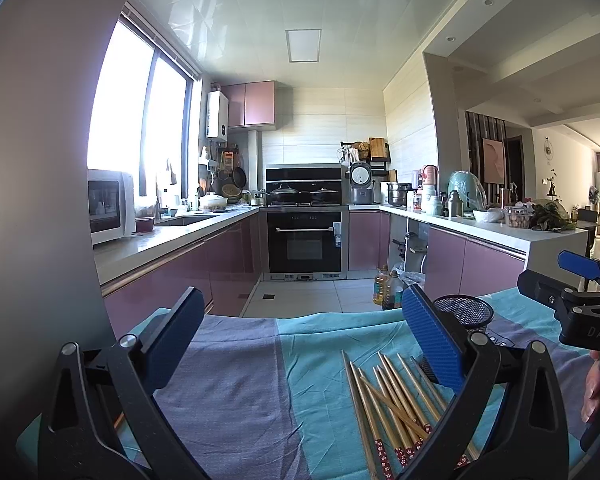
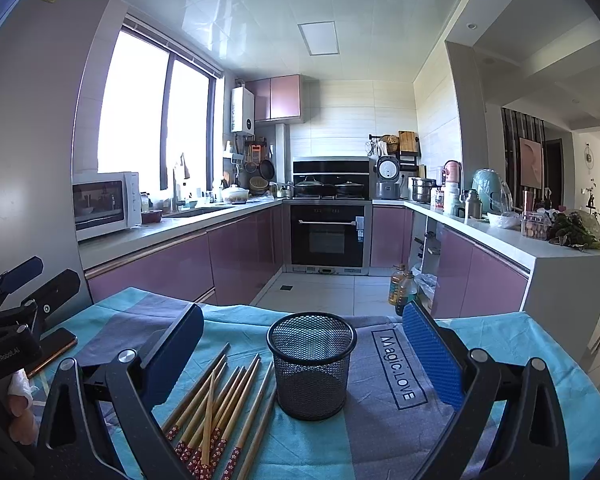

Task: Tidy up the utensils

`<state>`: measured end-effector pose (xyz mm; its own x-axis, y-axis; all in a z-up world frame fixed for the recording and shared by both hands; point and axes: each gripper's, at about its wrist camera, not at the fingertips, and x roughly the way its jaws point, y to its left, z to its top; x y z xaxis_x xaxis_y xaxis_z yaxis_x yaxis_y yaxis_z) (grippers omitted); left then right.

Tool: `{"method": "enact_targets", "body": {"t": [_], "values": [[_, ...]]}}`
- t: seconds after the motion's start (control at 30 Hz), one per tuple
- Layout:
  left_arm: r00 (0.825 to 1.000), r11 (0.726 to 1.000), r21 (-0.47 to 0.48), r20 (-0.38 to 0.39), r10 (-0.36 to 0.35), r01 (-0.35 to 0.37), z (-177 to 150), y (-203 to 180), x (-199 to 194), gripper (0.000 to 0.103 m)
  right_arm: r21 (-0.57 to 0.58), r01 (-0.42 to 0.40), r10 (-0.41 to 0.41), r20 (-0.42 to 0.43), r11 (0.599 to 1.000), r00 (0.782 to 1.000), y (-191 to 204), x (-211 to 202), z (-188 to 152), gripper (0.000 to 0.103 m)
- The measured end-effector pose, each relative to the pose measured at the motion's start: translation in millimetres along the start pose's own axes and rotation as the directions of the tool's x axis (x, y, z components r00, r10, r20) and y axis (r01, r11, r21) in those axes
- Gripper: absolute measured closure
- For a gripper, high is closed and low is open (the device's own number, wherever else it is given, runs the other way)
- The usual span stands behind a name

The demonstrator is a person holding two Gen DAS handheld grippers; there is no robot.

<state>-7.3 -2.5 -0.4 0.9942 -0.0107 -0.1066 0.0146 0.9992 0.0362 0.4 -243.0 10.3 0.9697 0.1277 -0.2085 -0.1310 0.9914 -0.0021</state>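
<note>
Several wooden chopsticks with red flowered ends lie in a loose pile on the cloth-covered table, in the left wrist view (image 1: 396,400) and in the right wrist view (image 2: 216,404). A black mesh cup (image 2: 311,364) stands upright just right of them; it shows behind my left gripper's right finger (image 1: 466,311). My left gripper (image 1: 300,340) is open and empty, hovering left of the pile. My right gripper (image 2: 302,354) is open and empty, with the cup between its fingers' line of sight. Each gripper shows at the edge of the other's view: the right one (image 1: 572,292), the left one (image 2: 16,300).
The table has a teal and purple cloth (image 2: 392,432) printed "Magic.LOVE". A phone (image 2: 54,350) lies at its left edge. Beyond the far edge is the kitchen floor with oil bottles (image 2: 402,286), purple cabinets and an oven (image 2: 327,236).
</note>
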Motion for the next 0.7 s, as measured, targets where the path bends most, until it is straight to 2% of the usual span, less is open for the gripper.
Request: {"method": "enact_targets", "body": {"t": [0.7], "values": [[1.0, 1.0, 0.003, 0.004, 0.002, -0.002, 2.3, -1.1, -2.3, 0.006, 0.005, -0.001, 0.001, 0.001, 1.0, 1.0, 0.0, -0.9, -1.1, 0.007]]}}
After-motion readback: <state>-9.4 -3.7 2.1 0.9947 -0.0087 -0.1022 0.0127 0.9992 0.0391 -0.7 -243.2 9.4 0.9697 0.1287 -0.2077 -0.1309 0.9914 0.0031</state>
